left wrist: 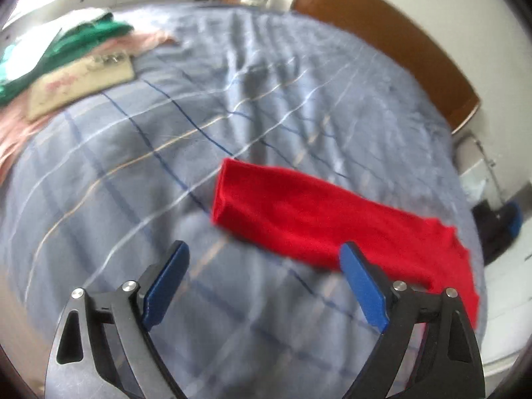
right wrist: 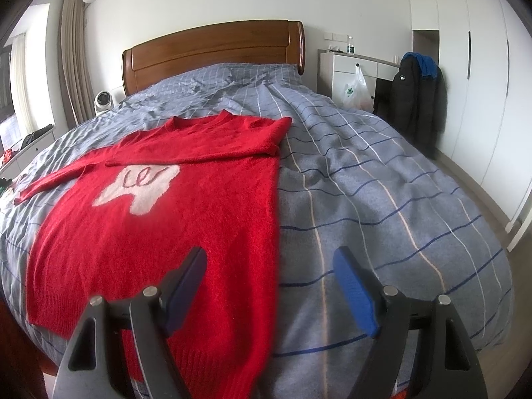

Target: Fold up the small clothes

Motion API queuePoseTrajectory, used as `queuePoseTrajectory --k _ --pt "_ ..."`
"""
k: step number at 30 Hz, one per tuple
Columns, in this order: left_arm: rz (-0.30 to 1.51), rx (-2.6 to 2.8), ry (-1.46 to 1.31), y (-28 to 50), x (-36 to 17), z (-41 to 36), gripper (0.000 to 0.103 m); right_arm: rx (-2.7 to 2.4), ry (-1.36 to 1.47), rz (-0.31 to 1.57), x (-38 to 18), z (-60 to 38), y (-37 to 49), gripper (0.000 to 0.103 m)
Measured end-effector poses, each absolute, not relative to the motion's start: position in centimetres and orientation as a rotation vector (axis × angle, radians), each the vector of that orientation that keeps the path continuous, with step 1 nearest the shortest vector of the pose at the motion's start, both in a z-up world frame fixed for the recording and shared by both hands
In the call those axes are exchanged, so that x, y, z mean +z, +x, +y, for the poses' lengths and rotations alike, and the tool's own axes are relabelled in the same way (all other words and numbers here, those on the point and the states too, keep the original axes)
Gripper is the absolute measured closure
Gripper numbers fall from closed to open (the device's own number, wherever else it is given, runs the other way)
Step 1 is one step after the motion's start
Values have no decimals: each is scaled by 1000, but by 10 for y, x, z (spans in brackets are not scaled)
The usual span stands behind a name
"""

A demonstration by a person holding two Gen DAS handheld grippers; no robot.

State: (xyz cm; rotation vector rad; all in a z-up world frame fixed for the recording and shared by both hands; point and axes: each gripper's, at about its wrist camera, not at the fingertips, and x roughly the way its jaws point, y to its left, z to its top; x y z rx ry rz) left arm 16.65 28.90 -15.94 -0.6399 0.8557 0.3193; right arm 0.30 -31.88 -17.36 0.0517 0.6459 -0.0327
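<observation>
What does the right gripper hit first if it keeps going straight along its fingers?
Most likely the blue plaid duvet, just beside the right edge of the red sweater. The right gripper is open and empty; depth is unclear, so its left finger might brush the sweater's edge.

Fuzzy knit red sweater [right wrist: 186, 219], matt cotton duvet [right wrist: 382, 179], glossy wooden headboard [right wrist: 212, 50]

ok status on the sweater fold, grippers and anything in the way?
Left gripper open, empty. Right gripper open, empty, over red sweater edge. Sweater flat on bed, one sleeve folded across chest. Nothing in the way.
</observation>
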Motion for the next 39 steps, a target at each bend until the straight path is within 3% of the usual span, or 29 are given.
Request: queuePoseTrajectory --k 3,4,5,10,17,21,24,25,27,28,29,34,39 --pt "897 334 -674 191 -176 295 38 -35 47 647 -174 -318 2 25" --pt "895 346 -658 196 -178 294 64 -36 46 649 -174 -319 2 25" --pt "895 368 -628 200 -177 292 100 -36 47 652 -175 -319 3 25" --pt "769 382 -367 208 -114 244 99 -23 68 650 -175 -321 5 25" --pt "610 -5 -37 244 9 62 98 14 122 640 -175 -327 8 25" --pt "574 -199 22 267 28 -47 98 21 146 634 -174 -331 6 25" --pt "558 -282 83 273 10 -125 97 10 174 624 -172 -338 3 25" --pt "564 -301 103 274 -5 -151 92 4 185 623 -172 -341 2 25" --pt "607 -317 125 274 -33 -182 58 -7 206 620 -172 -347 1 25" --pt "655 -330 132 271 -51 -198 30 -12 213 618 -171 -349 0 25" --pt "680 -342 131 264 -64 -205 24 -17 221 616 -171 -351 0 25" --pt "797 -459 183 204 -109 -203 24 -24 257 613 -171 -358 -1 25" --pt "824 -328 240 163 -130 -119 18 -16 297 624 -174 -365 3 25"
